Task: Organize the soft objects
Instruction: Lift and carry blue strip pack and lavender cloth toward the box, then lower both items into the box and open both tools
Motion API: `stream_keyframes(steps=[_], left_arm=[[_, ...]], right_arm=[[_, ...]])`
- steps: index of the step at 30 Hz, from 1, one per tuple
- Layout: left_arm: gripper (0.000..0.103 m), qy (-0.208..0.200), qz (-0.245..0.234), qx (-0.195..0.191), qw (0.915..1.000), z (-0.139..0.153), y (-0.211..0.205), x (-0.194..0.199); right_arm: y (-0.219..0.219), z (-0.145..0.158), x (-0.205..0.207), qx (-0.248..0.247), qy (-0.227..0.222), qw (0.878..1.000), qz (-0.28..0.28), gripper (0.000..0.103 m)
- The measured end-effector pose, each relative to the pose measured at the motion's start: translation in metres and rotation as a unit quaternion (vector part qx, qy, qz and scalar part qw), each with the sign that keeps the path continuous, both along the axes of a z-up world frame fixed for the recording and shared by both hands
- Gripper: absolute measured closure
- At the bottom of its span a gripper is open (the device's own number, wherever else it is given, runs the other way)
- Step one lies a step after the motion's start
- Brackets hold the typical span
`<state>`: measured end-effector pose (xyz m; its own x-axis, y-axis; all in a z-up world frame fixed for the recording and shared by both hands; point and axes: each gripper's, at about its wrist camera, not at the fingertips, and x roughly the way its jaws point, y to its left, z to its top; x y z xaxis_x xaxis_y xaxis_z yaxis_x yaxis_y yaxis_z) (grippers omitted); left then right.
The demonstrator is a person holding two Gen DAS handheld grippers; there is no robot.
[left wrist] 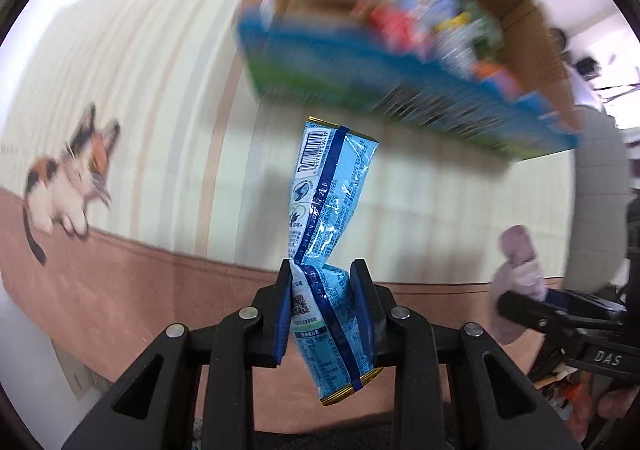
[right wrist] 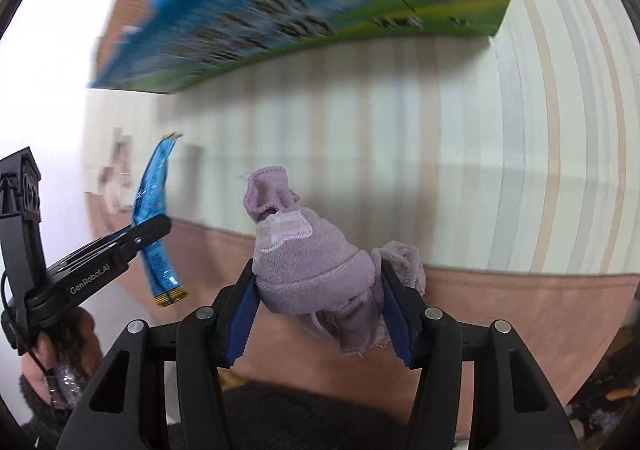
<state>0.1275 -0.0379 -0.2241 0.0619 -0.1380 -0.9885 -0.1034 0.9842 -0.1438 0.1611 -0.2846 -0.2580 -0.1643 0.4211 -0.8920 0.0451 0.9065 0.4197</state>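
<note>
Light-blue packet (left wrist: 328,234) with dark-blue stripe, lilac cloth (right wrist: 320,270), cream striped tablecloth (left wrist: 168,97) with pink border.

Can't read the box (left wrist: 360,81), motion blur; stuff inside it just colour smears. Its top's cut off in my right cam. Packet (left wrist: 324,226) text too small.

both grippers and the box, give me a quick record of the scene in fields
left gripper: shut on a blue snack packet, held upright, twisted at the grip
right gripper: shut on a bundled purple cloth
box: open cardboard box with blue and green printed sides, ahead of both grippers, colourful items inside, blurred
surface: striped cloth with pink border and a cat print
image quality: motion blur in the background
</note>
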Motion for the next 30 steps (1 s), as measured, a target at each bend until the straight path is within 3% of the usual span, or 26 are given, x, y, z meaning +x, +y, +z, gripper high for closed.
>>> stream_keyframes(steps=[4, 7, 11, 15, 20, 25, 30], left_arm=[[0.078, -0.068, -0.015, -0.022, 0.9973, 0.081, -0.006, 0.021], [0.078, -0.099, -0.033, -0.025, 0.9943, 0.106, -0.016, 0.065], [0.078, -0.117, -0.051, 0.019, 0.9916, 0.119, -0.019, 0.123], [0.078, -0.099, -0.053, 0.052, 0.9923, 0.092, -0.009, 0.174], [0.078, -0.031, -0.039, 0.07, 0.9963, 0.031, 0.011, 0.22], [0.078, 0.016, -0.034, 0.082, 0.9959, -0.017, 0.023, 0.243], [0.075, 0.056, -0.043, 0.076, 0.9946, -0.043, 0.021, 0.251]], right_arm=[[-0.021, 0.064, -0.002, 0.042, -0.04, 0.998, -0.023, 0.044], [-0.039, 0.121, 0.016, 0.057, -0.088, 0.994, -0.043, 0.044], [-0.051, 0.172, 0.064, 0.026, -0.144, 0.987, -0.069, 0.044], [-0.046, 0.171, 0.111, -0.033, -0.166, 0.981, -0.094, 0.044], [-0.044, 0.124, 0.169, -0.083, -0.138, 0.979, -0.123, 0.044], [-0.033, 0.076, 0.207, -0.117, -0.113, 0.977, -0.141, 0.044], [-0.03, 0.041, 0.237, -0.148, -0.094, 0.973, -0.153, 0.044]])
